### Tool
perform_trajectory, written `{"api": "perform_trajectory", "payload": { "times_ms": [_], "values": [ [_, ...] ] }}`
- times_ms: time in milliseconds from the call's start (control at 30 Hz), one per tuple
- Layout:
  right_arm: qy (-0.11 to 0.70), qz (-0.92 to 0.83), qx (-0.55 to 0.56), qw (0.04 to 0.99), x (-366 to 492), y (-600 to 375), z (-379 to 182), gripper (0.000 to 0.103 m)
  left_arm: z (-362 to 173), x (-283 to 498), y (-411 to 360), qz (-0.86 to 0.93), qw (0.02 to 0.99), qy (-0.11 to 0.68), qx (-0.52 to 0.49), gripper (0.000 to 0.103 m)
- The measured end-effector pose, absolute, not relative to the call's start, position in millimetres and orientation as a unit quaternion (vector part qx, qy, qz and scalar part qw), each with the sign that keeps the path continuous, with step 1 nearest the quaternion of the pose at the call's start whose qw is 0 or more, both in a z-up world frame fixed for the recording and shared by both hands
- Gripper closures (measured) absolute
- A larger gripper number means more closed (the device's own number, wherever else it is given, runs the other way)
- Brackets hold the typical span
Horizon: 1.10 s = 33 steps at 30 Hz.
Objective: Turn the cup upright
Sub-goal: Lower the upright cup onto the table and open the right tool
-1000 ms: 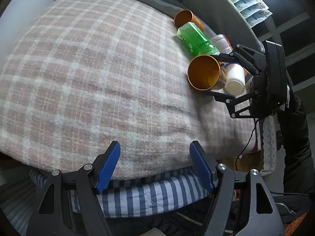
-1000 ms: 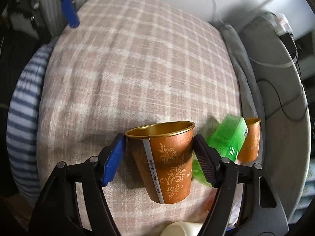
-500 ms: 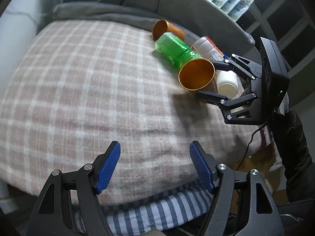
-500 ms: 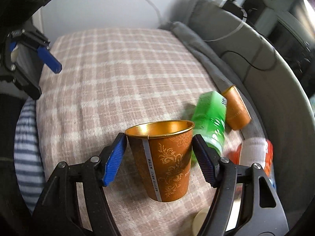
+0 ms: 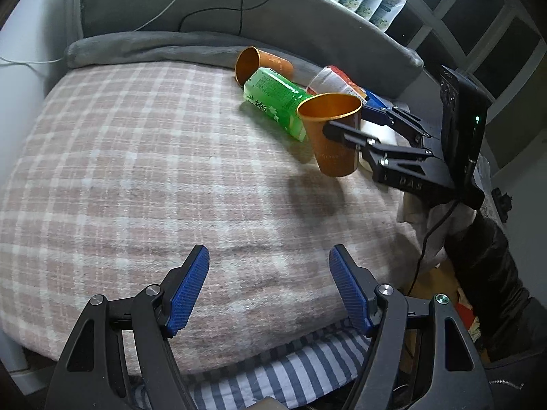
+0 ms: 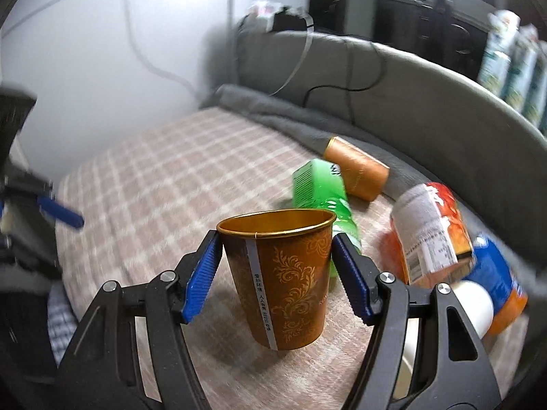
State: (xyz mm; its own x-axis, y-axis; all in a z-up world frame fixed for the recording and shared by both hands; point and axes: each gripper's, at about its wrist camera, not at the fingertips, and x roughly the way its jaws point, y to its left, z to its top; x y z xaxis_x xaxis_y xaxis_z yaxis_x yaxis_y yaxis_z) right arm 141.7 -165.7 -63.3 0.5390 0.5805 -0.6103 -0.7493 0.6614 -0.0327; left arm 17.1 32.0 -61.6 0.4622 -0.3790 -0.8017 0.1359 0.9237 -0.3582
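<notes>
Two blue pads of your right gripper (image 6: 277, 273) pinch the copper cup (image 6: 280, 276) just under its rim, at lower centre of the right wrist view. It sits mouth up, nearly vertical, its base apparently just off the plaid blanket (image 5: 136, 171); in the left wrist view it hangs at centre right. The turning looks done, so setting down is the step in hand. Lower it straight, well apart from the green bottle (image 5: 273, 102), then release. Your left gripper (image 5: 270, 290) is spread wide with nothing between its pads, at bottom centre.
</notes>
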Motion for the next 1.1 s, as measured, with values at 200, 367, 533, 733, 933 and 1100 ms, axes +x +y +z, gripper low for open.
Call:
{"api": "perform_trajectory", "payload": {
  "times_ms": [200,367,533,733,933,1100],
  "values": [
    [0.280,0.352,-0.091,0.888,141,-174,-68,0.034,-60,16,29,-0.162,0.846,0.493,-0.122,0.030],
    [0.276,0.329,-0.083,0.899,133,-179,-73,0.034,-58,13,27,-0.167,0.845,0.493,-0.120,0.030],
    [0.276,0.311,-0.064,0.907,128,-193,-73,0.034,-58,14,26,-0.172,0.845,0.493,-0.119,0.030],
    [0.289,0.291,-0.040,0.911,117,-209,-81,0.034,-54,13,20,-0.184,0.844,0.490,-0.115,0.030],
    [0.299,0.277,0.001,0.913,103,-230,-84,0.034,-53,13,15,-0.192,0.843,0.489,-0.111,0.030],
    [0.296,0.274,-0.005,0.915,93,-232,-85,0.034,-52,14,7,-0.193,0.848,0.482,-0.101,0.030]
  ]
}}
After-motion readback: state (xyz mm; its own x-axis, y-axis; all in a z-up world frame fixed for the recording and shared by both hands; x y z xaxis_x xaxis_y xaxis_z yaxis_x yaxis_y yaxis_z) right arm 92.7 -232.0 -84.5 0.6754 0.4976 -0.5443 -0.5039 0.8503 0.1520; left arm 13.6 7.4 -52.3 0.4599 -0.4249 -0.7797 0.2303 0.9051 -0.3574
